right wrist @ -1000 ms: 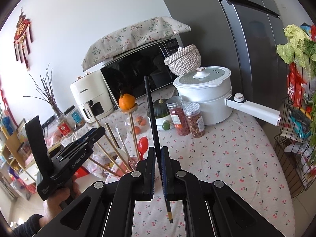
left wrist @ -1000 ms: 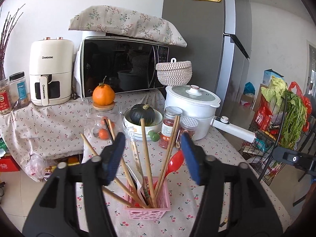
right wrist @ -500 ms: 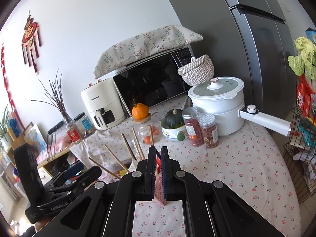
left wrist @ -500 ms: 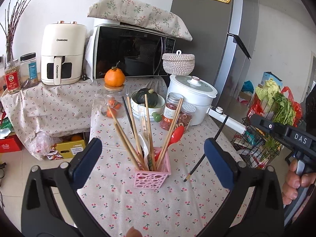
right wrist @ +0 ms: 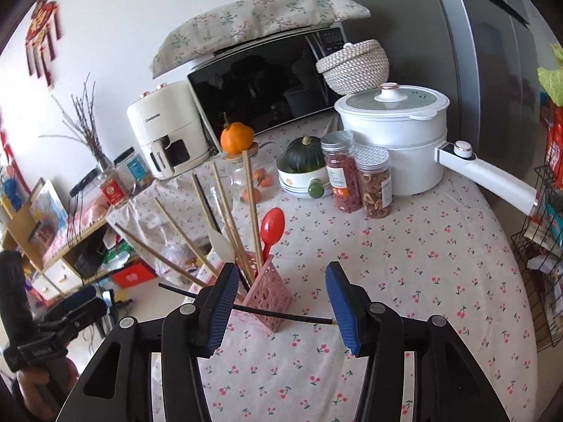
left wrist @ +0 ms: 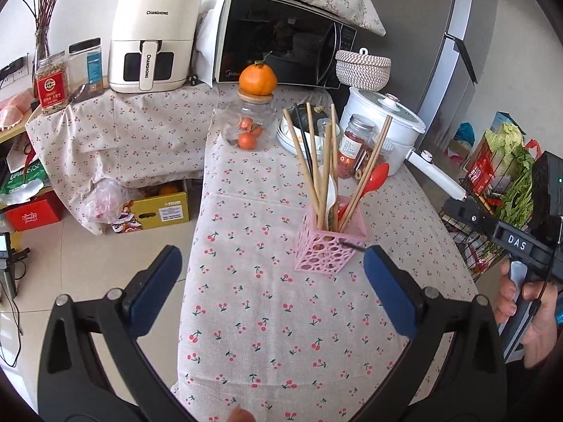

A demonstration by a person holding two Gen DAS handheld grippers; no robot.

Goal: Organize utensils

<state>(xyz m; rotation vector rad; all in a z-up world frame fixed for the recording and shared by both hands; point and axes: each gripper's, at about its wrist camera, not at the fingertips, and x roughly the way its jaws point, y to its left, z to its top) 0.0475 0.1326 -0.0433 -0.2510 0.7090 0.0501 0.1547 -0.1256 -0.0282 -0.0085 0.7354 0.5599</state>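
Note:
A pink lattice holder (left wrist: 329, 249) (right wrist: 269, 290) stands on the cherry-print table (left wrist: 281, 334), filled with several wooden chopsticks (left wrist: 325, 161), a red spoon (left wrist: 376, 177) (right wrist: 271, 227) and a white spoon. My right gripper (right wrist: 279, 288) hovers just over the holder with its jaws opening. A black chopstick (right wrist: 299, 316) lies loose and level across the gap between them, in front of the holder, with neither pad pressing on it. My left gripper (left wrist: 271, 263) is wide open and holds nothing, short of the holder.
Behind the holder stand two spice jars (right wrist: 355, 179), a white pot (right wrist: 394, 133) with a long handle, a bowl holding a squash (right wrist: 302, 165) and a glass jar topped by an orange (left wrist: 257, 119). A wire basket of vegetables (left wrist: 506, 183) sits right; the floor drops off left.
The right gripper's jaws parted from the upright black chopstick, which now lies crosswise at the holder. The left gripper spread wide and drew back from the holder.

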